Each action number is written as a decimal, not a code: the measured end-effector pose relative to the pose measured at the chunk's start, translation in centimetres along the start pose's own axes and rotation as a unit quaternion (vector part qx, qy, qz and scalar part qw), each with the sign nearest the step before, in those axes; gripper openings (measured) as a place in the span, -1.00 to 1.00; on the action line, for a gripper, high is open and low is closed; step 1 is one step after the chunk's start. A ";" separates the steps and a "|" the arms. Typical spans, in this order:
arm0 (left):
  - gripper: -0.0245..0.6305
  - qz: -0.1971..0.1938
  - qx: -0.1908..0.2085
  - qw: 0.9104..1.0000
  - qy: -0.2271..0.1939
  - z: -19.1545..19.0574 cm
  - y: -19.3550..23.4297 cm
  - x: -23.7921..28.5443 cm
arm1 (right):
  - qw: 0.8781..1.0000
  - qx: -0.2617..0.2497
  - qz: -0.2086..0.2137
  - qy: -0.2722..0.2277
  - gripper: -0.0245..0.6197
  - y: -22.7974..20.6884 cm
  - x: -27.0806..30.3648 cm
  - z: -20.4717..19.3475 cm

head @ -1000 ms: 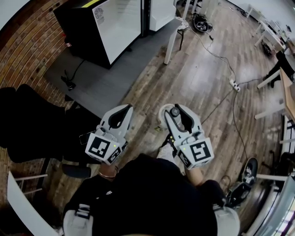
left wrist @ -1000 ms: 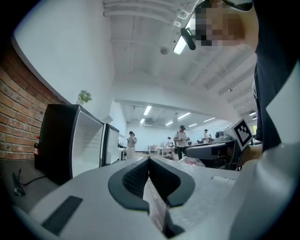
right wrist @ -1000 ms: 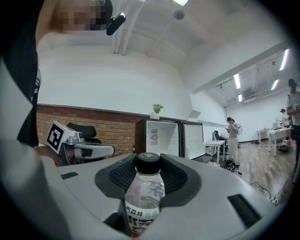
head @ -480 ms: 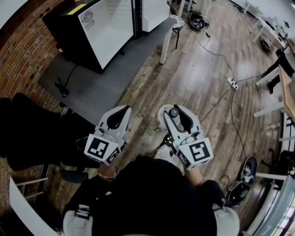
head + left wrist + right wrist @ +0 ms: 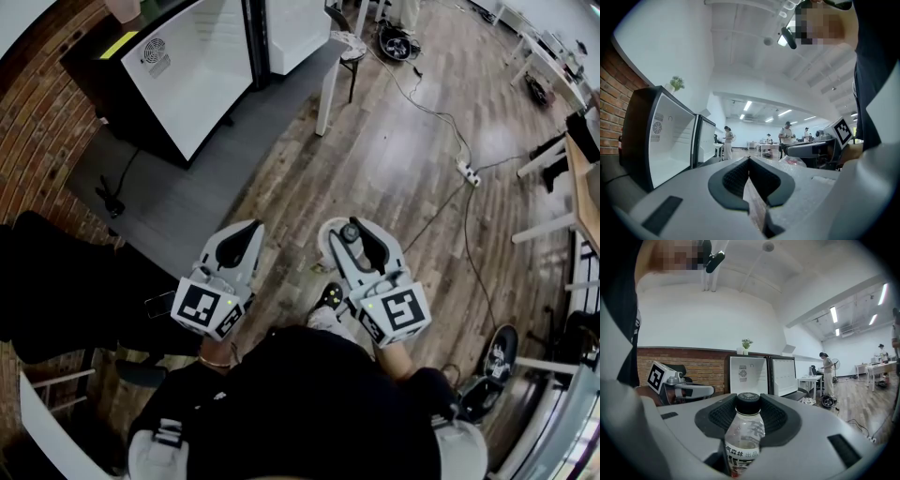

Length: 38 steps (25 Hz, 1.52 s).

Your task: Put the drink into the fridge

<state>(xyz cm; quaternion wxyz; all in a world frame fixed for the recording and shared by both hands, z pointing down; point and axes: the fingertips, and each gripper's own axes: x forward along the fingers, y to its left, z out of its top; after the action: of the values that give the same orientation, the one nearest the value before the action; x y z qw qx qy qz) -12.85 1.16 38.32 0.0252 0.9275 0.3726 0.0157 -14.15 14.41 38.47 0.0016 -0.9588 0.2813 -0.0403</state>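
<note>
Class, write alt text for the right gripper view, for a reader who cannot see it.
The right gripper has its fingers closed on an upright clear drink bottle with a black cap, centred low in the frame. Beyond it an open fridge with a white interior stands by a brick wall.

right tool (image 5: 357,240) gripping capped bottle (image 5: 351,231), left tool (image 5: 239,243) alongside, open fridge (image 5: 187,75) ahead

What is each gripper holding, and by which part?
Right gripper: the bottle, clamped at its shoulder, near the top. Left gripper: nothing, jaws together.
</note>
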 end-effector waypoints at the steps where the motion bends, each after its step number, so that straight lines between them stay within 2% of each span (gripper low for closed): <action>1: -0.93 0.000 0.000 1.000 0.002 -0.1 0.0 0.8 | 1.000 0.000 0.000 0.001 -0.46 -0.8 0.2 0.0; 10: -0.93 -0.003 0.010 1.000 0.008 0.0 -0.3 8.2 | 1.000 0.009 -0.004 -0.007 -0.46 -8.1 1.5 -0.3; 14: -0.93 -0.001 0.016 1.000 0.013 0.2 -0.7 10.9 | 1.000 0.019 -0.008 0.005 -0.46 -10.9 1.5 -0.6; 19: -0.93 -0.005 0.018 1.000 0.019 0.2 -1.8 14.1 | 1.000 0.028 -0.007 -0.008 -0.46 -14.3 1.3 -0.5; 24: -0.93 -0.006 0.023 1.000 0.021 0.3 -3.0 17.0 | 1.000 0.029 -0.011 0.000 -0.46 -17.2 0.8 -0.7; 27: -0.93 -0.007 0.025 0.999 0.022 0.1 -3.6 18.1 | 1.000 0.026 -0.004 -0.013 -0.46 -18.5 0.8 -0.6; 29: -0.93 -0.004 0.024 0.999 0.025 -0.1 -3.7 18.4 | 1.000 0.027 -0.005 -0.001 -0.46 -19.1 0.9 -1.0; 38: -0.93 0.030 0.018 0.999 0.023 -0.4 -1.8 18.8 | 0.999 0.033 0.024 -0.004 -0.46 -19.7 3.0 -0.9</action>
<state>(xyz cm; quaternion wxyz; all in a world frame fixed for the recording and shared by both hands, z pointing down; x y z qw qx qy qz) -0.55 15.44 38.81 -0.0001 0.9380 0.3452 0.0311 -1.10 29.44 40.15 0.0352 -0.9512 0.3032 -0.0458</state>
